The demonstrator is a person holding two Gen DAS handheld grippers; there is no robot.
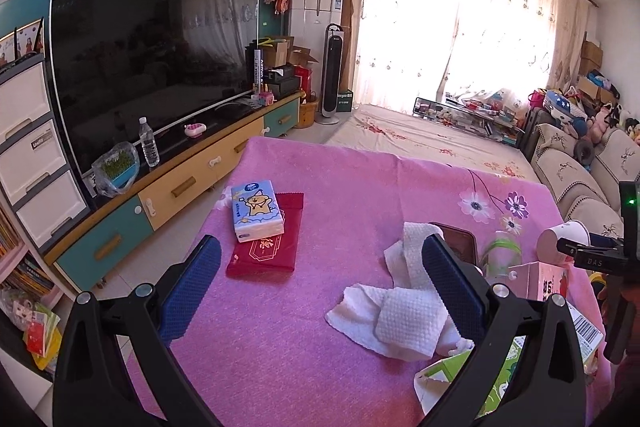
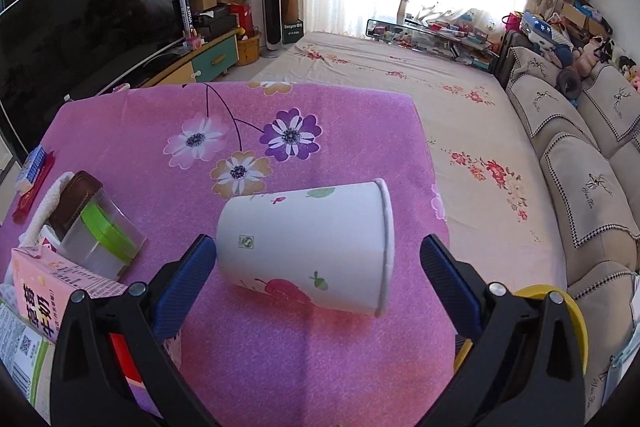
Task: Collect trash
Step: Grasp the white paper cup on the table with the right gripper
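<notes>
**Paper cup lying between my right fingers, tissue under my left**

My right hand-held gripper (image 2: 318, 259) is released, its blue pads spread wide to either side of a paper cup (image 2: 308, 247). The cup lies on its side on the pink flowered table (image 2: 120, 131), mouth toward the right; the left pad sits just beside its base, the right pad apart from the rim. To its left are a clear container with a green lid (image 2: 102, 239) and a pink milk carton (image 2: 48, 283).

My left hand-held gripper (image 1: 320, 283) is also released, holding nothing. A crumpled white tissue (image 1: 400, 311) lies on the table near its right finger. Farther left, a blue tissue pack (image 1: 256, 211) rests on a red pouch (image 1: 268, 247).
</notes>
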